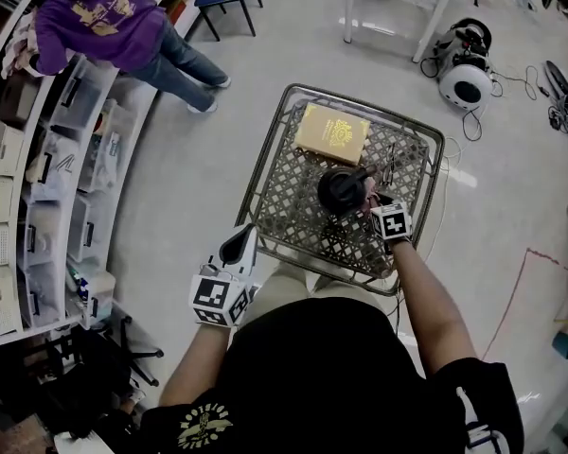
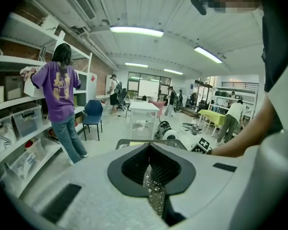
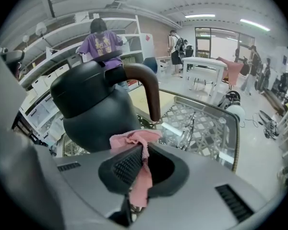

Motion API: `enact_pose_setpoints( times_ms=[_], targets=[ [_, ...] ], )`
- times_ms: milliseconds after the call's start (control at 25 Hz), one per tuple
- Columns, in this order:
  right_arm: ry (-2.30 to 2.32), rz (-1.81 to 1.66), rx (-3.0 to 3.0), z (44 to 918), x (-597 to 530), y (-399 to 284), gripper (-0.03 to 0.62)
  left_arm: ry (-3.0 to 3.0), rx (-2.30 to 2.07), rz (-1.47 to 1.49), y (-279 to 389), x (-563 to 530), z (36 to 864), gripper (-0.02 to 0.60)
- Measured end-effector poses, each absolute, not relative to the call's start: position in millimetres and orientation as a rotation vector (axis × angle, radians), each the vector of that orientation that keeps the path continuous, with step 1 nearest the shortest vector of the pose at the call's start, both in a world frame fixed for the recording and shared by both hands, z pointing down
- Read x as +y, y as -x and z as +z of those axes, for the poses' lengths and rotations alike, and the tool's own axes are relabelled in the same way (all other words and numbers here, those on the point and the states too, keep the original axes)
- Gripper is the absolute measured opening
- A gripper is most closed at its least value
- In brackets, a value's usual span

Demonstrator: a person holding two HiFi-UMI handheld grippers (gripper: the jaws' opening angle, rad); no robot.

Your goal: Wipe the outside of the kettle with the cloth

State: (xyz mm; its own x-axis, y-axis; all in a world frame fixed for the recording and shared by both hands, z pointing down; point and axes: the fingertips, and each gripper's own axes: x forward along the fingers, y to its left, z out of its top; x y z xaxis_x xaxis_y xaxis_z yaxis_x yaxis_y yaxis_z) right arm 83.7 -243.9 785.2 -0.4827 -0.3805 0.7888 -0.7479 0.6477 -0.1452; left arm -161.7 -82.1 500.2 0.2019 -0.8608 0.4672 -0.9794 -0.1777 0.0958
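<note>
While the left gripper [image 2: 150, 169] is hanging by the lattice table's [image 1: 265, 173] near corner with jaws pressed together on nothing, the right gripper [image 3: 140, 150] is pinching the pink cloth [image 3: 134, 139], apparently touching the black kettle's [image 3: 93, 104] lower wall. The wipe is calling for firm, even contact, sweeping round toward the handle [image 3: 148, 87] beyond.

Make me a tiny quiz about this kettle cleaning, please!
1. True or false: the right gripper has its jaws shut on a pink cloth.
2. What colour is the kettle? A red, B black, C white.
3. Fill the gap: the box lying beyond the kettle is ____.
Key: 1 true; 2 B; 3 yellow.
</note>
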Motion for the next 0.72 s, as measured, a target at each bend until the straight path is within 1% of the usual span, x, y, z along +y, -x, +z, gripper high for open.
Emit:
enact_pose_setpoints(
  times_ms=[400,720],
  targets=[
    [-1.078,0.696,-1.994,780.0,-208.0,-176.2,0.025,-2.292,-1.597,0.389,138.6,-118.3,483.7,0.009],
    [-1.189,0.797,-1.894,795.6,-155.8,-218.3,0.025,-2.408,-1.489,0.381,117.9,-134.8,473.8,0.009]
  ],
)
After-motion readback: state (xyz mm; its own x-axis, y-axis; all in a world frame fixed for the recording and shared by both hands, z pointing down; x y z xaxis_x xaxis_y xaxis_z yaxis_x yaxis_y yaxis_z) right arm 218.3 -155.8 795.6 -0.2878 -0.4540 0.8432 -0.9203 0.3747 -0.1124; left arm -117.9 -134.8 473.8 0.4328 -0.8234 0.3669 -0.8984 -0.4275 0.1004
